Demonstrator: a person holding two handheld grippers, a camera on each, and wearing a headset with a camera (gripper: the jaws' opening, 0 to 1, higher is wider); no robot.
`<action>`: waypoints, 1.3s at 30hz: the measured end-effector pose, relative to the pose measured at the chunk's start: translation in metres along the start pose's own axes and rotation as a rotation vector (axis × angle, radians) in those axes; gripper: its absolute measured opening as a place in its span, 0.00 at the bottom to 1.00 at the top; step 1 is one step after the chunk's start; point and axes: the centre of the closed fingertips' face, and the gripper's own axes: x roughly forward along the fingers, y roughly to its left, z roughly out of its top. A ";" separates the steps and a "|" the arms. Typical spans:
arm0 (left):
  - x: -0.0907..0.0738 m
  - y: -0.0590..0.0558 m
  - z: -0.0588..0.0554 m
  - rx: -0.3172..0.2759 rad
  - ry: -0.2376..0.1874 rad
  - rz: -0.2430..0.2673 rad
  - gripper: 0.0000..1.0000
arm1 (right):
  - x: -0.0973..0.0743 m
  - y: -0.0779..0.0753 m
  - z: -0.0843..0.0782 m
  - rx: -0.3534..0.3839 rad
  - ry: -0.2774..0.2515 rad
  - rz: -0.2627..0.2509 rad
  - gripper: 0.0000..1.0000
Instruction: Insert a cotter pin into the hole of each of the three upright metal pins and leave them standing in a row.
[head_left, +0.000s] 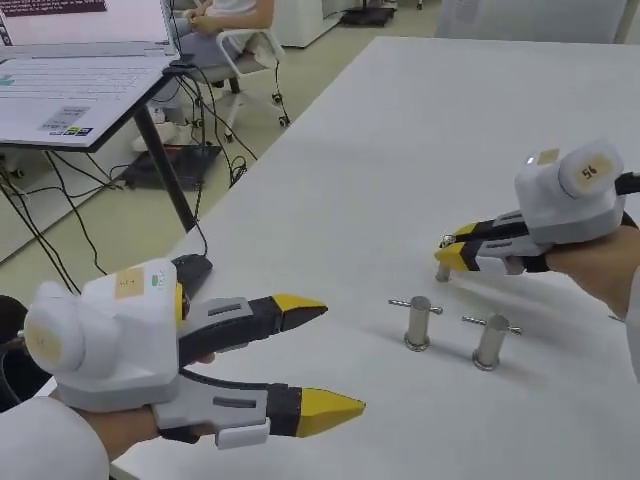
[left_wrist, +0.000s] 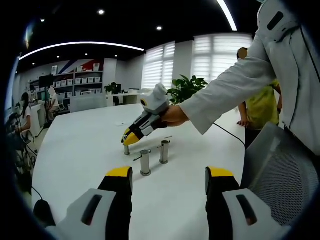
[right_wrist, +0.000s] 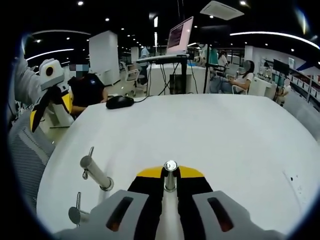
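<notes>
Right tongs (head_left: 451, 254) pinched on the top of one upright metal pin (right_wrist: 170, 169), which stands on the white table (head_left: 400, 150) dead centre between the jaws. In head view, second pin (head_left: 417, 322) at 7 o'clock of those tips and third pin (head_left: 490, 342) at 5 o'clock, both upright, cotter pins (head_left: 414, 305) through each. Left tongs (head_left: 318, 358) spread, empty, well apart; the pins sit at their 2 o'clock.

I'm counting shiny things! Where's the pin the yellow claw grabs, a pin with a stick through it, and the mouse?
Grabbed pin (right_wrist: 170, 179), right gripper view, its shaft between the jaws.
Pin with stick (head_left: 418, 326), head view, its body.
Mouse (right_wrist: 120, 101), right gripper view, its top.
</notes>
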 end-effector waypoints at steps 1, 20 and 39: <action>0.000 0.000 0.000 0.003 -0.001 0.002 0.58 | 0.000 -0.004 -0.001 -0.009 0.003 -0.010 0.10; 0.007 -0.004 0.006 0.017 -0.010 -0.018 0.57 | -0.036 -0.009 -0.010 0.036 0.010 -0.065 0.09; 0.024 -0.020 0.022 0.053 -0.032 -0.064 0.57 | -0.101 0.003 -0.031 0.086 0.028 -0.144 0.09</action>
